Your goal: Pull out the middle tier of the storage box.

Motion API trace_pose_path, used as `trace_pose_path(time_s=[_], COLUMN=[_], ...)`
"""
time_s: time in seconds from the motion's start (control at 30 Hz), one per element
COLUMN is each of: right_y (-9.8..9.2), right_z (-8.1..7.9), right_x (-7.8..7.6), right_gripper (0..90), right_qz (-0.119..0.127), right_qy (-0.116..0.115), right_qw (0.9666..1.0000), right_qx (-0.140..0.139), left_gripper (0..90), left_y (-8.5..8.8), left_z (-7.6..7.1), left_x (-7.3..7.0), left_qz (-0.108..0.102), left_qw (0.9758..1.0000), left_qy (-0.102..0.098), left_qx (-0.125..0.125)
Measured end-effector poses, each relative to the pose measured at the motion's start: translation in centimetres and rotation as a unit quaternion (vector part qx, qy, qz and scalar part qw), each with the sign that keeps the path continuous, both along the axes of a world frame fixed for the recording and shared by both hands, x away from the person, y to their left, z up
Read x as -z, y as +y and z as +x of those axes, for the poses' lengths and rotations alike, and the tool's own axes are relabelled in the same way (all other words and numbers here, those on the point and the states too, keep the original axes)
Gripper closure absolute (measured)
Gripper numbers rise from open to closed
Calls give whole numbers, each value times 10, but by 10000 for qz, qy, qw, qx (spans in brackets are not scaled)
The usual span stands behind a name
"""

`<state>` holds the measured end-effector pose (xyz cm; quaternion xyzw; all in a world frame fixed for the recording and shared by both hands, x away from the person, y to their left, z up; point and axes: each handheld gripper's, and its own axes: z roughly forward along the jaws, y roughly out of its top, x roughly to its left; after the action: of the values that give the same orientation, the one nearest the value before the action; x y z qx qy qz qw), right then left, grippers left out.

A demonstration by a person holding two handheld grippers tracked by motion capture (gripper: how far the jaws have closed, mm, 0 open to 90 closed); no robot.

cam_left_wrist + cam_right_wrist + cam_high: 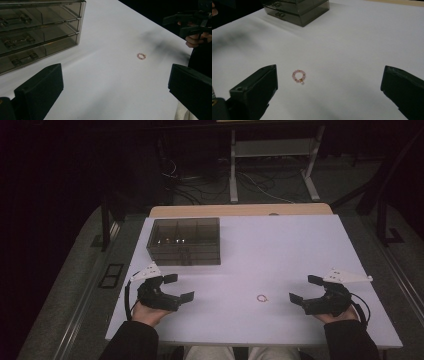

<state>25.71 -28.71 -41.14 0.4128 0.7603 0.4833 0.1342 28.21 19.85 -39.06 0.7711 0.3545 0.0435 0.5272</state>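
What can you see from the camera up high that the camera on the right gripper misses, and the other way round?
The high view takes in the whole white table, both hands, the left gripper and right gripper, each with jaws spread open, and the floor with cables behind. The right gripper view comes close enough to reveal that the small ring is a pink beaded bracelet with a tiny charm, lying between its own open jaws. Both views share the bracelet lying free on the table and the smoky transparent drawer box at the far left.
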Motion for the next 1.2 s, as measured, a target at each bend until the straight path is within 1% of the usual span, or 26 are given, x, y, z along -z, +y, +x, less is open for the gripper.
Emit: trace_pose_path(time_s=[0.2,0.23,0.27,0.37,0.43,0.57,0.63,0.67,0.77,0.93,1.1,1.13,1.2], right_y=[1,1,1,1,1,1,2,2,2,2,2,2,2], right_z=[0,0,0,0,0,0,0,0,0,0,0,0,0], right_x=[0,0,0,0,0,0,0,0,1,1,1,1,1], right_gripper=[4,4,4,4,4,4,4,4,4,4,4,4,4], right_qz=[-20,-20,-24,-22,-26,-28,-29,-30,-32,-33,-49,-50,-53], right_qy=[27,24,25,18,28,28,31,32,35,41,43,45,45], right_qw=[10000,10000,10000,10000,10000,10000,10000,10000,10000,10000,10000,10000,10000], right_qx=[-20,-24,-26,-30,-29,-32,-30,-28,-29,-27,-40,-40,-38], left_gripper=[0,0,0,0,0,0,0,0,0,0,0,0,0], left_y=[0,-1,-1,-1,-2,-1,0,0,1,2,4,4,5], left_z=[6,7,8,10,13,17,20,21,23,28,34,36,38], left_x=[-2,-2,-2,-1,0,1,1,0,0,1,3,4,5], left_qz=[38,17,-9,-7,1,23,14,-29,-13,-44,-112,-130,-158], left_qw=[10000,9999,9999,9998,9997,9996,9995,9994,9994,9990,9986,9982,9980], left_qy=[67,102,131,170,235,265,307,354,356,432,511,555,577], left_qx=[16,13,33,41,29,47,20,-16,-2,-43,-125,-187,-219])
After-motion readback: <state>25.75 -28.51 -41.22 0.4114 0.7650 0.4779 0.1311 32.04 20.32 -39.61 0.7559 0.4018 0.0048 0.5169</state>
